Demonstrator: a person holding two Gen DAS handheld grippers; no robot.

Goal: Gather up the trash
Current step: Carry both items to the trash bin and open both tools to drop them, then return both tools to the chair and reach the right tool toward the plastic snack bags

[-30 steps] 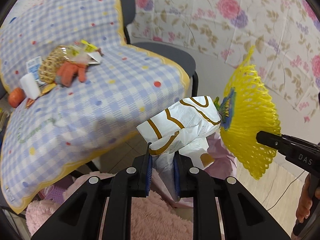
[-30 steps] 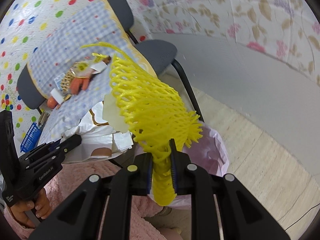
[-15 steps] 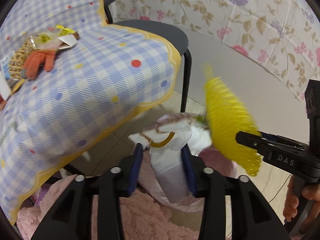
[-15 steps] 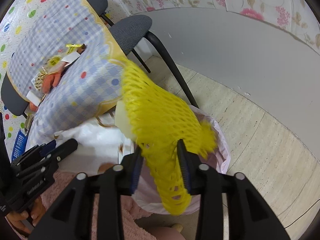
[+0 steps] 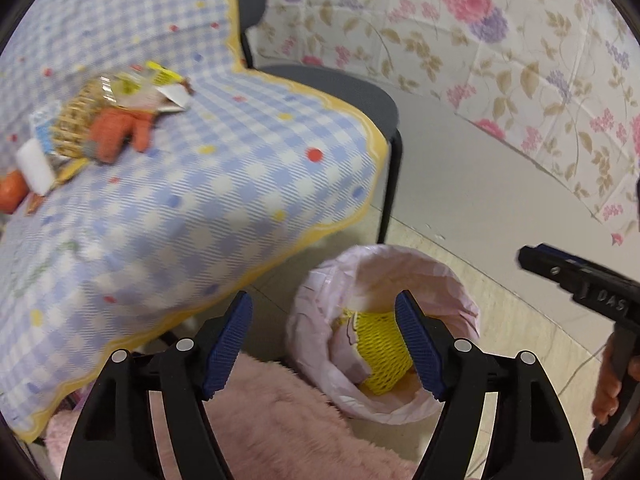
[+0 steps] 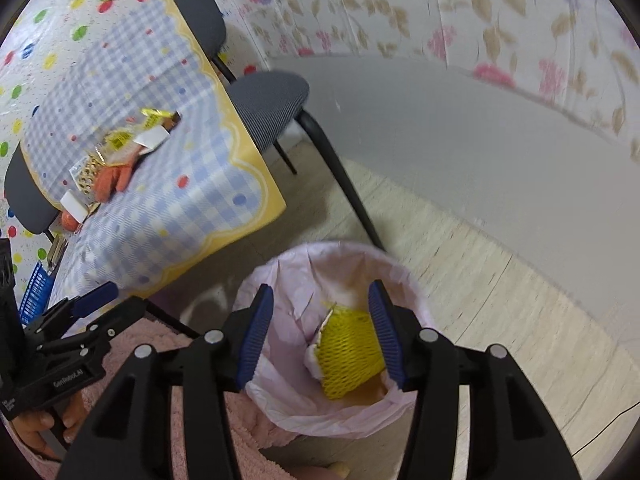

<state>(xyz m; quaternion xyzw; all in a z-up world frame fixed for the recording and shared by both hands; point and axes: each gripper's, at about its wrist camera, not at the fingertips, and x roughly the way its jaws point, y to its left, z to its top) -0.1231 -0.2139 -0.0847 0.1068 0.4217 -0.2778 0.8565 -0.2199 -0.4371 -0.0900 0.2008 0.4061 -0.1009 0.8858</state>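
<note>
Both claws are opening with nothing between them: left gripper point(image 5: 324, 344) and right gripper point(image 6: 320, 332) hover over the pink-lined bin point(image 6: 280, 280), beside the tablecloth's point(image 5: 200, 200) overhanging edge; the yellow foam net point(image 6: 348, 348) lies inside, more trash point(image 5: 116, 136) remains on the table

So there's a table under a blue-and-white checked tablecloth point(image 5: 224, 184) with a wavy yellow border and scattered colored dots, filling the left side from about 9 to 11 o'clock. A dark grey chair point(image 5: 340, 88) sits tucked behind it around 12. Floral wallpaper point(image 5: 500, 40) covers the wall at 1–2 o'clock, pale plank floor point(image 6: 500, 280) below, and a fluffy pink rug point(image 5: 288, 420) at 6.
</note>
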